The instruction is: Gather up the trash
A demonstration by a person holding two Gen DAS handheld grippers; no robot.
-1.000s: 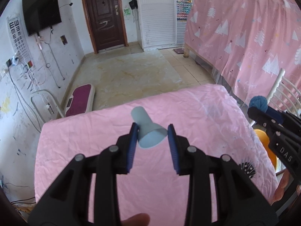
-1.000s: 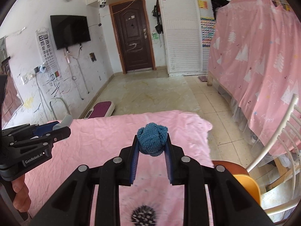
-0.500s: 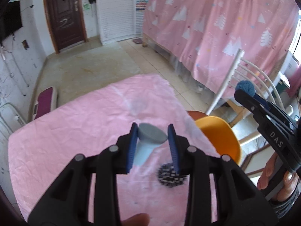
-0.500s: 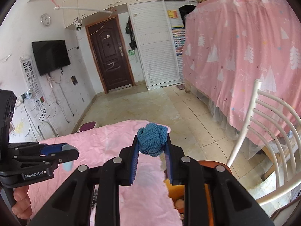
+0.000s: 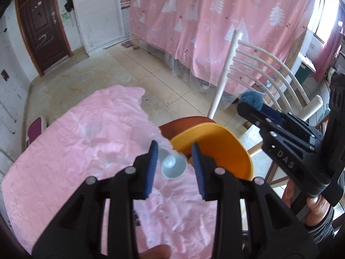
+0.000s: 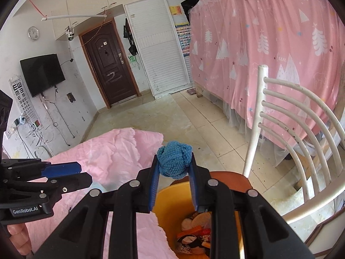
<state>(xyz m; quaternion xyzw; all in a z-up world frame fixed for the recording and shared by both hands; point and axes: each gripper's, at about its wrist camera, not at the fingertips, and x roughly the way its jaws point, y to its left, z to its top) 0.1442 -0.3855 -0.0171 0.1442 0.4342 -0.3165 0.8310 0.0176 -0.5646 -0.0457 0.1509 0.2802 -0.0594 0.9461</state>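
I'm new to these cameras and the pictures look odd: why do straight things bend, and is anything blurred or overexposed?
Both views are fisheye with dark rounded corners. In the right wrist view the white slatted chair back bows. In the left wrist view the window is blown out, and the pale blue plastic funnel-shaped piece looks soft, as does the wrinkled pink tablecloth.

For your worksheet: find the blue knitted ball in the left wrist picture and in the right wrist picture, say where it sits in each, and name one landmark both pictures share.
Left wrist: the knitted ball is at right of centre, at the tip of the right gripper, before the white chair.
Right wrist: the ball is at centre, clamped in that gripper, above the orange bin.
Shared landmark: the white chair.
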